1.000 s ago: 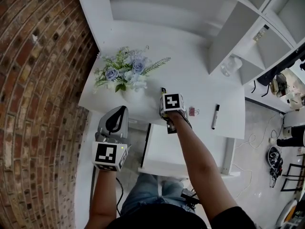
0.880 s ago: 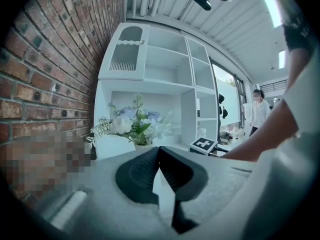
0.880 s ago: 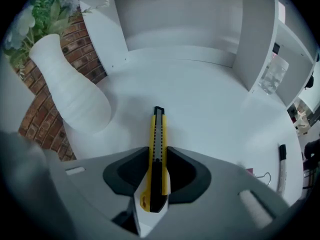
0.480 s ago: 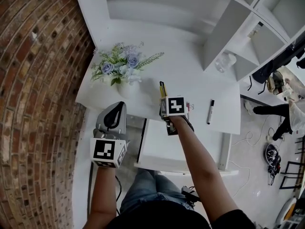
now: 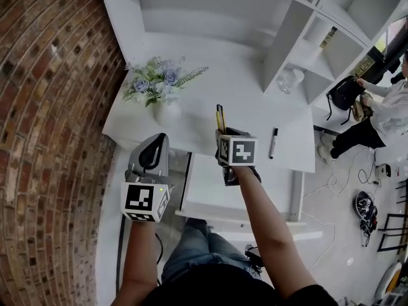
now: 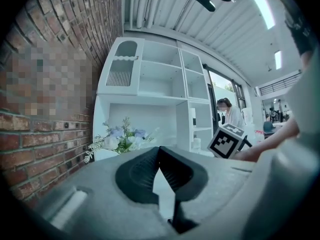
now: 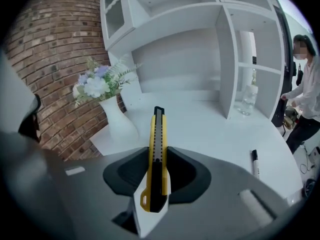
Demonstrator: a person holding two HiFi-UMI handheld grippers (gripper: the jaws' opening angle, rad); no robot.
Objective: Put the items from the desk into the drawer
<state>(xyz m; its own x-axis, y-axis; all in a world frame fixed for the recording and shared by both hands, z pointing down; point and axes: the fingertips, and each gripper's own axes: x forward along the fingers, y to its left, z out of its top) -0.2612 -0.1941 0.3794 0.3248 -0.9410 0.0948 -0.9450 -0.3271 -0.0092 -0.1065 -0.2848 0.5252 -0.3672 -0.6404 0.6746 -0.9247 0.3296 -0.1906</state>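
A yellow utility knife [image 7: 156,149] sticks out between the jaws of my right gripper [image 7: 157,154], which is shut on it. In the head view the knife [image 5: 220,115] points away over the white desk [image 5: 248,110], and the right gripper [image 5: 222,132] hangs above the desk's front edge. A black marker [image 5: 273,143] lies on the desk to its right. Below the desk edge the white drawer [image 5: 207,193] stands pulled out. My left gripper [image 5: 159,143] is to the drawer's left, level, jaws shut [image 6: 159,150] on nothing.
A white vase of blue flowers [image 5: 159,91] stands at the desk's left, near the brick wall [image 5: 44,107]. A glass jar [image 5: 287,80] sits by the shelf unit [image 5: 287,37] at the back. A person [image 5: 382,116] stands off to the right.
My right gripper has lifted with the knife, which now tilts up over the desk. The left gripper has risen a little. The pink clip by the right gripper is now hidden.
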